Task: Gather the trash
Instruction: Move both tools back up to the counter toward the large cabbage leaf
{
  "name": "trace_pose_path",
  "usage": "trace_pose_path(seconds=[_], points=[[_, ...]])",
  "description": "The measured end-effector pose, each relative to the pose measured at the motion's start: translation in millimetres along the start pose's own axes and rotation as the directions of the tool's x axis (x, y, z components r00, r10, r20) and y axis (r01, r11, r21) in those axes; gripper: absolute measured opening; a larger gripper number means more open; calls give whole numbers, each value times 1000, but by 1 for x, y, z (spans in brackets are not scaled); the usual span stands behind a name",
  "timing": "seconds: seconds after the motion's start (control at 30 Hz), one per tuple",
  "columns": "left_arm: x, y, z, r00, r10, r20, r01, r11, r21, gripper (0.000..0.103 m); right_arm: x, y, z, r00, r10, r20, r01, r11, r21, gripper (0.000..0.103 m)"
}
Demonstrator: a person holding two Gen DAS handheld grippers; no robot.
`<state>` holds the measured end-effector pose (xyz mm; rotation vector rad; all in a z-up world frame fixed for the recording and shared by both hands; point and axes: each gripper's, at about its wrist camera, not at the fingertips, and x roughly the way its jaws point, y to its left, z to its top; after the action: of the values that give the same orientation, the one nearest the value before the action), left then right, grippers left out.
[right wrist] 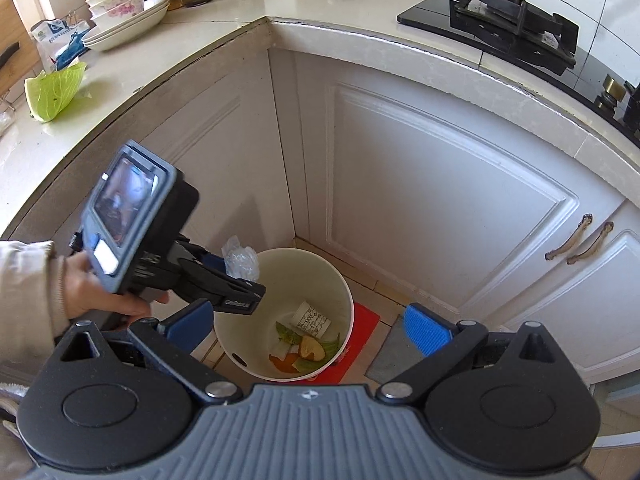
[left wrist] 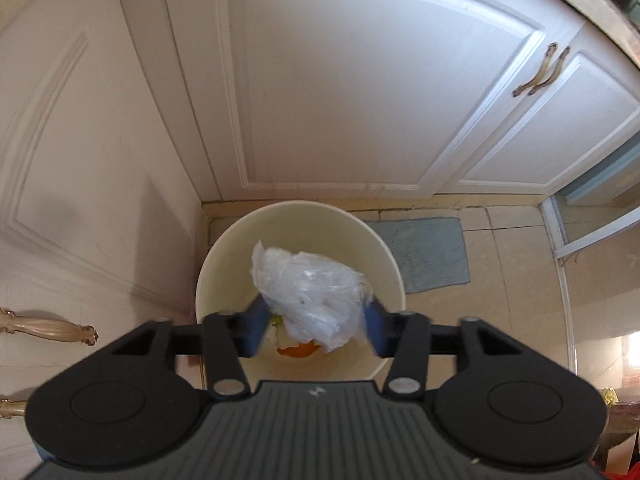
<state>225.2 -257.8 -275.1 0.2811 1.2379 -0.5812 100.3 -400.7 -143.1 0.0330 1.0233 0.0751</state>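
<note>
I have the left gripper (left wrist: 314, 330) pointed steeply down over the white bin (left wrist: 224, 248), which stands on the floor in the corner where the two cabinet runs meet. The crumpled clear plastic bag (left wrist: 310, 294) sits between its blue pads (left wrist: 256, 330). The jaws are parted and the bag bulges across nearly the whole gap; the far pad looks to be just at the bag's edge, and I cannot tell from the wrist view whether either pad presses on it. My read is a release in progress, with the bag above the bin mouth and not yet down among the rest.

Already in the bottom of the bin: a printed paper cup (right wrist: 312, 317), green leaf scraps (right wrist: 289, 336) and orange peel (right wrist: 311, 347) — so part of the collecting is done.

The right gripper (right wrist: 308, 328) hangs nearer me above the bin, jaws wide apart, nothing between them. It is free for the next pickup.

Left to do, as I judge it — let the bag fall clear, then go back up. A green cabbage leaf (right wrist: 54, 92) lies near the left edge of the counter (right wrist: 224, 16), beside a printed packet (right wrist: 60, 40); the leaf looks like waste, the packet I cannot judge. Bowls, bottles and the hob at the back do not read as trash.
</note>
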Motion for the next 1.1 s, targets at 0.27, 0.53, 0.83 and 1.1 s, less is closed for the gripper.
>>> trace_pose_path(seconds=[0.27,0.53,0.83,1.1], points=[[-4,-1,0,999,32,34,-32,999,6,84,-3,-1,2,1000,-5,3,5,1000,1,103],[-45,-14,5,995,-8,96,5,999,35,84,-31,-5,19,997,-18,72,18,1000,2,103],[-131,-21,-1,984,-7,176,-10,995,95,84,-77,5,60,980,-11,201,24,998,-61,103],[-203,4,-15,962,20,272,-37,998,58,88,-84,34,103,958,106,268,-68,986,-149,103]])
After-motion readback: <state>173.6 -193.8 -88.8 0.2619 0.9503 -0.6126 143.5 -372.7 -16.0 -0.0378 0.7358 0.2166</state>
